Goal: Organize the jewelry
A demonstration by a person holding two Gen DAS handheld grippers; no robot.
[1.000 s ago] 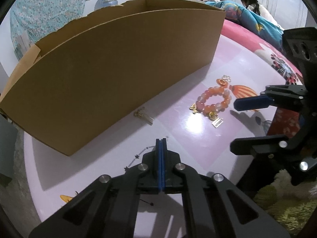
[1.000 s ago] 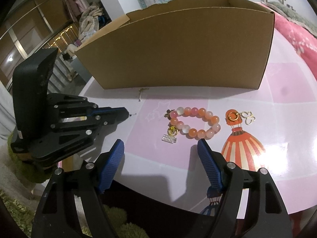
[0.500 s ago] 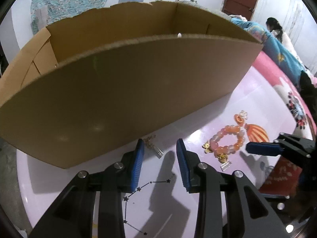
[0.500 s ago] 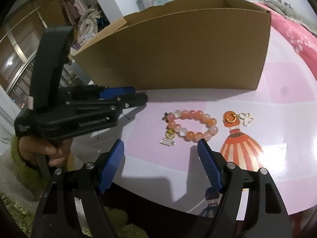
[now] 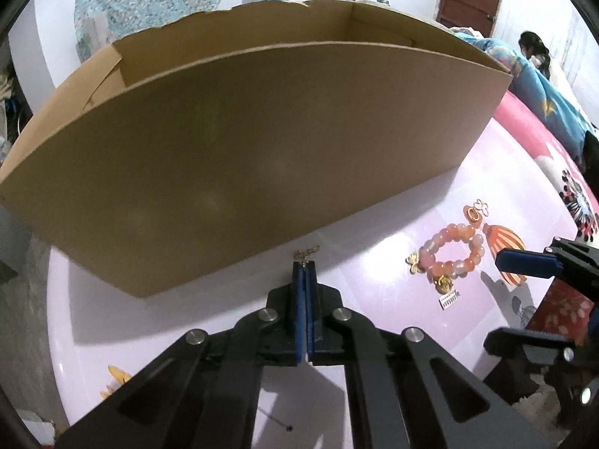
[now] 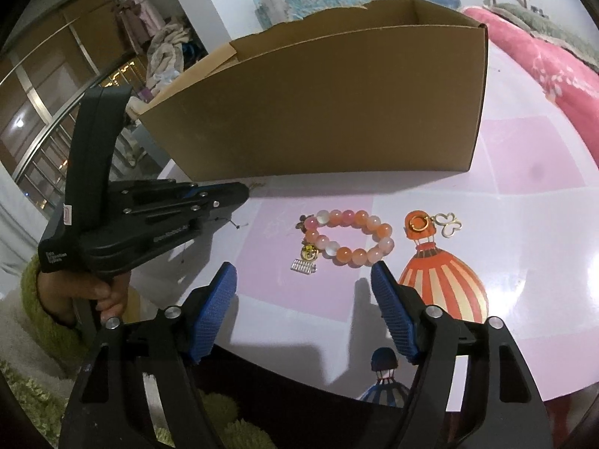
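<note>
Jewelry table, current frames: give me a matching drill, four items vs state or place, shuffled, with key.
Column 1
1. left tongs
2. right tongs
3. bead bracelet
4. cardboard box

Column 2
A. lies flat on the table, nothing gripping it
B. stands on the table behind the jewelry, open at the top
C. shut on a small gold chain piece
D. open, nothing between the pads, just short of the bracelet

Pairs: 1-C, 2-D, 3-A, 4-B
</note>
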